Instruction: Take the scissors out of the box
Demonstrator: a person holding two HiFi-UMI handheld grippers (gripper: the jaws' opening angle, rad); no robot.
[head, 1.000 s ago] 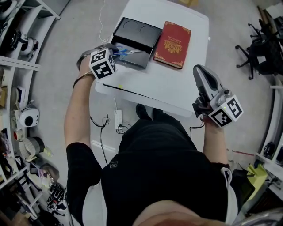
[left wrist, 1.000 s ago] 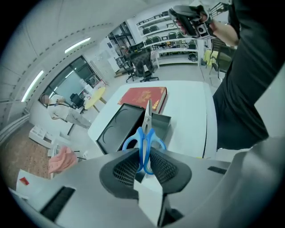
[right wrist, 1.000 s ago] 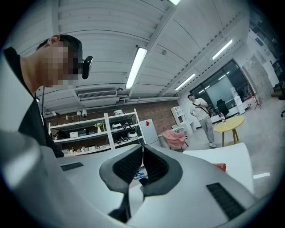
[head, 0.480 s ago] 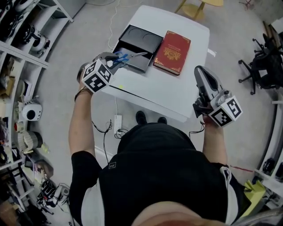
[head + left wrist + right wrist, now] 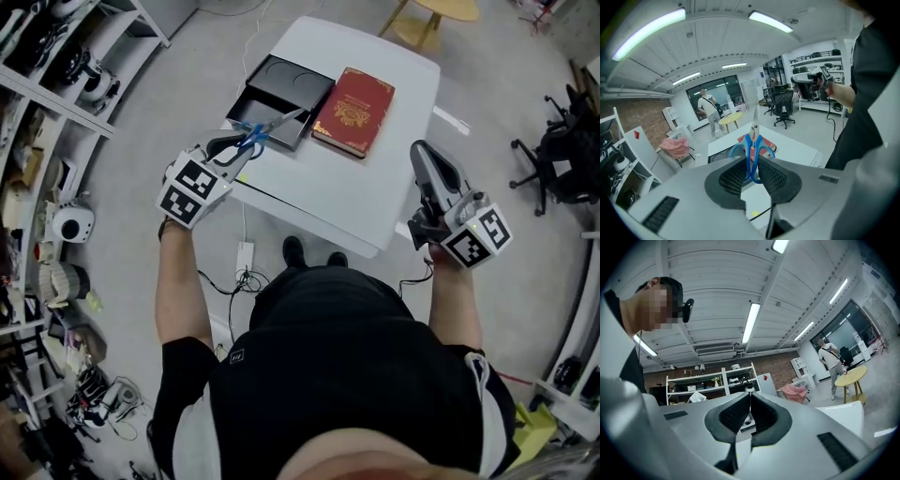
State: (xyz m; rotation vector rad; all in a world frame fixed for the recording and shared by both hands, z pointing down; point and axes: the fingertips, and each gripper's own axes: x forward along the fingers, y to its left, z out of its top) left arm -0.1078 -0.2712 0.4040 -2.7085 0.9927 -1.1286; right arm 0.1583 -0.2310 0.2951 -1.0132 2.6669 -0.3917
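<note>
The blue-handled scissors [image 5: 261, 134] are held in the air by my left gripper [image 5: 231, 150], which is shut on their handles; the blades point away over the front of the black box [image 5: 280, 90]. In the left gripper view the scissors [image 5: 753, 146] stand upright between the jaws of the left gripper [image 5: 751, 174], blades up. The open black box lies on the white table [image 5: 375, 178] at its far left. My right gripper [image 5: 424, 159] hangs off the table's right edge, jaws shut with nothing between them; in its own view the right gripper [image 5: 749, 414] points up at the ceiling.
A red book [image 5: 353, 111] lies on the table just right of the box. Shelves [image 5: 56, 75] with gear line the left side. A round yellow table [image 5: 439, 11] stands beyond the white table and office chairs [image 5: 562, 150] at the right. A person [image 5: 709, 109] stands far off.
My left gripper has drawn back toward me and to the left, lifting the scissors out of the box. The right gripper has stayed where it was.
</note>
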